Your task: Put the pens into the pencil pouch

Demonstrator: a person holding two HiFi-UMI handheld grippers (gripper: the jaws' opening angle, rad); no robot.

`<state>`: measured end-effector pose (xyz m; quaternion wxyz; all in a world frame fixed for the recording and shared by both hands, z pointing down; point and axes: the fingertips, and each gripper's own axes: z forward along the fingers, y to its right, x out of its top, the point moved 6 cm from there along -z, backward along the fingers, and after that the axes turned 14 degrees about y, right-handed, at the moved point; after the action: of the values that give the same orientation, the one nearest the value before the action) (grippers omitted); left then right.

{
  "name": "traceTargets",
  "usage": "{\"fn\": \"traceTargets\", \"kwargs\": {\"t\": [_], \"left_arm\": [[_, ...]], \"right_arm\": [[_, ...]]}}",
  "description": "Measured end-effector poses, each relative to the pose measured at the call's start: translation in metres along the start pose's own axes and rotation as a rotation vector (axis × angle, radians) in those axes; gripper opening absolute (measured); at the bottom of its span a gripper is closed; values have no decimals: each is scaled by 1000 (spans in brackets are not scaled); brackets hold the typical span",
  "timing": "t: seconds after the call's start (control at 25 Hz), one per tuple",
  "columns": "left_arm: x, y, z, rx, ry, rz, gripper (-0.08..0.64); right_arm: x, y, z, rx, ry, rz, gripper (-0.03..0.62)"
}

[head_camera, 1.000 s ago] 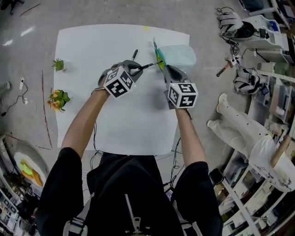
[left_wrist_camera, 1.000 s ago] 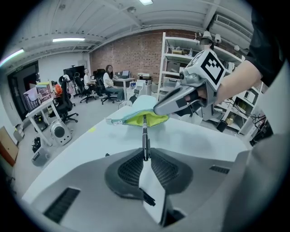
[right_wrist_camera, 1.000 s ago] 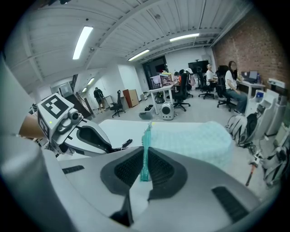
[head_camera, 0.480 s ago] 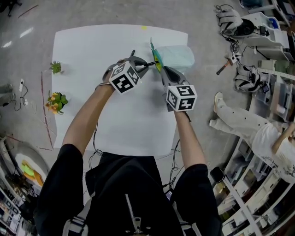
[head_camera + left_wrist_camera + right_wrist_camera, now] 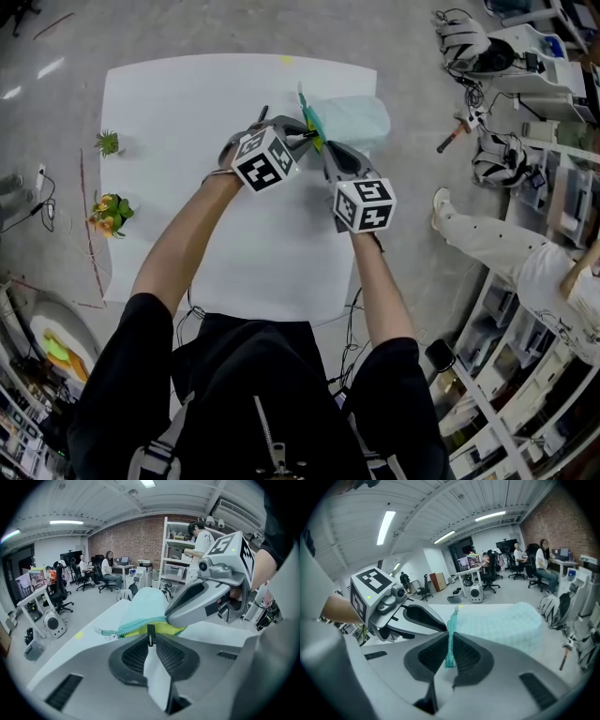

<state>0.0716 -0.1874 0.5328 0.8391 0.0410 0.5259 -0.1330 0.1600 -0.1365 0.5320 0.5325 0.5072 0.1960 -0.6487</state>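
Observation:
A light teal pencil pouch (image 5: pixel 349 118) with a yellow lining lies at the far right of the white table (image 5: pixel 169 103). My right gripper (image 5: pixel 328 148) is shut on its teal zipper edge (image 5: pixel 451 634) and holds the mouth up. My left gripper (image 5: pixel 298 131) is shut on a black pen (image 5: pixel 306 137), seen end-on in the left gripper view (image 5: pixel 150 635). The pen's tip is at the pouch's mouth (image 5: pixel 140 629). A second dark pen (image 5: pixel 262 113) lies on the table just beyond the left gripper.
Two small potted plants (image 5: pixel 107 142) (image 5: pixel 111 214) stand on the floor left of the table. A hammer (image 5: pixel 452 137) and other gear lie on the floor at the right, where a person in white (image 5: pixel 511 258) is.
My left gripper has carried the pen to the right, up to the pouch's mouth. The right gripper has kept its hold on the zipper edge.

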Motion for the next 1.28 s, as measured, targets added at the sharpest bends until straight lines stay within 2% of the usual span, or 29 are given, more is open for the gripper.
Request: {"fn": "traceTargets", "kwargs": {"t": [0.44,0.6,0.76,0.88,1.04,1.28], "left_arm": [[4,-2,17,14,55,-66,69],[0,-7,18,43,92,-128,71],[-3,-10,17,67,98,-144,71],[0,-12,13,75,105,-176,72],[1,-15,1,113,121,-172,118],[-1,-19,-26,160,122,-187,133]], "right_arm": [[4,-4,-4,21,21,12,38],[3,-4,-4,27,20,13,38],[0,-1,-5,19,19,25,38],[1,0,-5,14,20,25,38],[1,2,-4,9,25,28,38],[-4,6,-3,-6,27,42,38]]}}
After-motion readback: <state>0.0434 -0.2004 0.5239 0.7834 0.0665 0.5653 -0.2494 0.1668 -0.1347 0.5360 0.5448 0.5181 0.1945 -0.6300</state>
